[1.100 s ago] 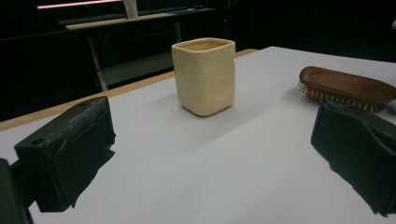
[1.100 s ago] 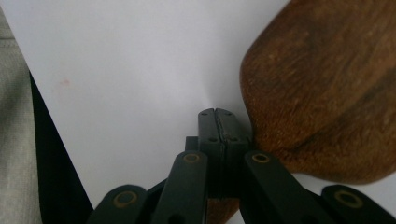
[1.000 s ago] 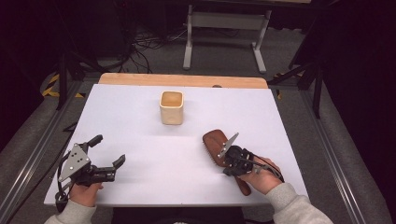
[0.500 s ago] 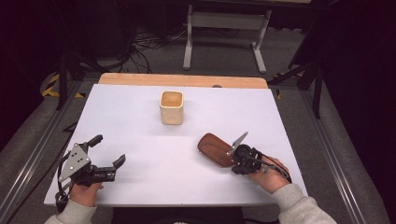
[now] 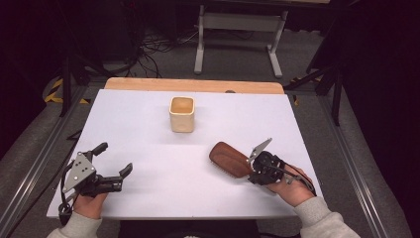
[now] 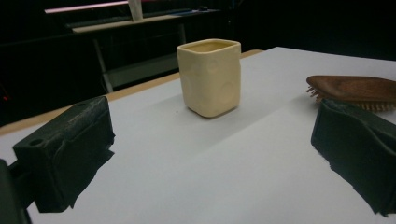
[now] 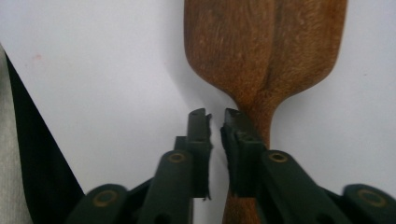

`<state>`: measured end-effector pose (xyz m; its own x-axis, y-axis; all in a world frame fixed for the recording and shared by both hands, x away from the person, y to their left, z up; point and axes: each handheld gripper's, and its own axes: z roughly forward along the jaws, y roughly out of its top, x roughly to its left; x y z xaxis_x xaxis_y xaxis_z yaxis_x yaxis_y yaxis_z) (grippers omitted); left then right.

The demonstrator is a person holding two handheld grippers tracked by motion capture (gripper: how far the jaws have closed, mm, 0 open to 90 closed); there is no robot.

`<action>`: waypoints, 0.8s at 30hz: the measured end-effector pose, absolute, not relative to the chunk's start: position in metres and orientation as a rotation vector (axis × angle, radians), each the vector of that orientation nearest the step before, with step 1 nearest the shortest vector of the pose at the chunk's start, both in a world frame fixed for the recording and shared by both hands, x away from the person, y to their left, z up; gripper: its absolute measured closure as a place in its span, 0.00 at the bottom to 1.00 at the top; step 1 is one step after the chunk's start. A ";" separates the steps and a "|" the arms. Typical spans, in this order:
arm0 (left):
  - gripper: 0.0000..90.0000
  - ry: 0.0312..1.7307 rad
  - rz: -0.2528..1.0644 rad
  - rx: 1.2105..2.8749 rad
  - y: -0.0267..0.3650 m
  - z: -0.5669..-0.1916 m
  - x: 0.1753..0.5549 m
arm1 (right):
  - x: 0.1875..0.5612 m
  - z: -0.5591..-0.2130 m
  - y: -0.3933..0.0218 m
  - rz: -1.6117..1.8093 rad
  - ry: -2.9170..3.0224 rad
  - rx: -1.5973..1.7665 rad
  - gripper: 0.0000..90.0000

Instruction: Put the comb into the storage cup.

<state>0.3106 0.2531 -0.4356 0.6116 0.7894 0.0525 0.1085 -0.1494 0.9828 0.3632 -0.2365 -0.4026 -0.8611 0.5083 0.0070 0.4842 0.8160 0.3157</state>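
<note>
Presently, one dark brown wooden hairbrush (image 5: 230,158) with an oval paddle head lies bristles down on the white table (image 5: 148,144), at its right side, well apart from the cream square ceramic cup (image 5: 182,114) farther back. Grain runs lengthwise along its back; short bristles show under its rim in the left gripper view. The right gripper (image 7: 215,122) sits over the narrow handle, its jaws nearly together with a thin gap, having just been opening; the handle lies beneath them, its end hidden. The left gripper (image 5: 115,159) stands wide apart, holding nothing, near the table's front left.
</note>
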 end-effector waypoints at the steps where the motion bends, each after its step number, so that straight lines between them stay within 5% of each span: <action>1: 0.00 0.763 0.703 1.639 0.253 -0.436 0.311 | 0.364 -0.402 -0.237 0.484 2.906 0.815 0.79; 5: 0.00 0.763 0.706 1.659 0.252 -0.438 0.312 | 0.366 -0.403 -0.239 0.526 2.868 0.873 0.48; 12: 0.00 0.738 0.711 1.682 0.250 -0.438 0.310 | 0.371 -0.411 -0.239 0.508 2.822 0.884 0.09; 16: 0.00 0.742 0.700 1.675 0.252 -0.437 0.309 | 0.375 -0.416 -0.239 0.491 2.827 0.887 0.03; 24: 0.00 0.747 0.700 1.671 0.253 -0.437 0.309 | 0.382 -0.427 -0.237 0.421 2.825 0.870 0.07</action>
<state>0.3088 0.2526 -0.4373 0.6235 0.7789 0.0676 0.1172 -0.1786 0.9769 0.3819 -0.2374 -0.4272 -0.8191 0.5699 -0.0657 0.5261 0.7918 0.3105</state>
